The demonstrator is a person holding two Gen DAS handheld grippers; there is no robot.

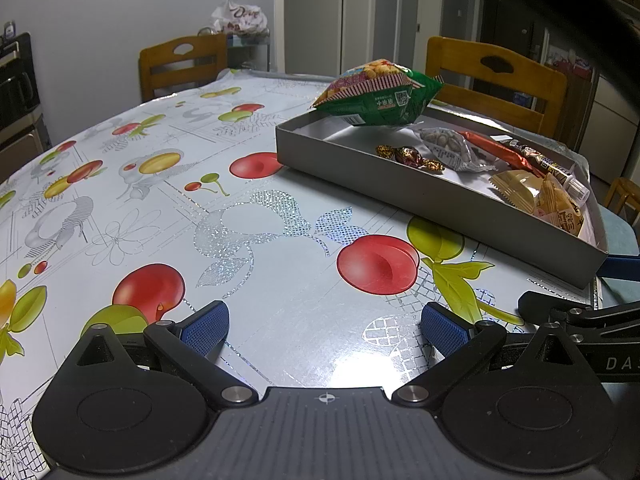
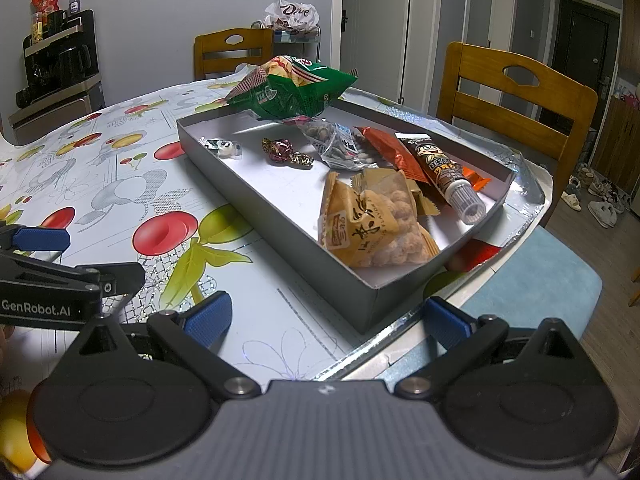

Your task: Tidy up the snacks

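A shallow grey box (image 1: 384, 192) (image 2: 280, 232) lies on the table and holds the snacks. A green cracker bag (image 1: 380, 94) (image 2: 292, 88) rests on its far end. Inside lie wrapped candies (image 1: 408, 156) (image 2: 286, 152), a clear nut pack (image 1: 448, 146) (image 2: 340, 144), an orange bar (image 2: 392, 152), a brown tube (image 2: 444, 176) and a yellow puff bag (image 1: 560, 204) (image 2: 372, 224). My left gripper (image 1: 324, 324) stands open over bare tablecloth, left of the box. My right gripper (image 2: 328, 316) is open too, near the box's front corner, holding nothing.
The table (image 1: 160, 208) wears a fruit-print cloth; its edge (image 2: 400, 344) runs just under my right gripper. Wooden chairs (image 1: 496, 80) (image 2: 516, 92) stand behind. The left gripper's arm (image 2: 48, 280) shows at the left of the right wrist view.
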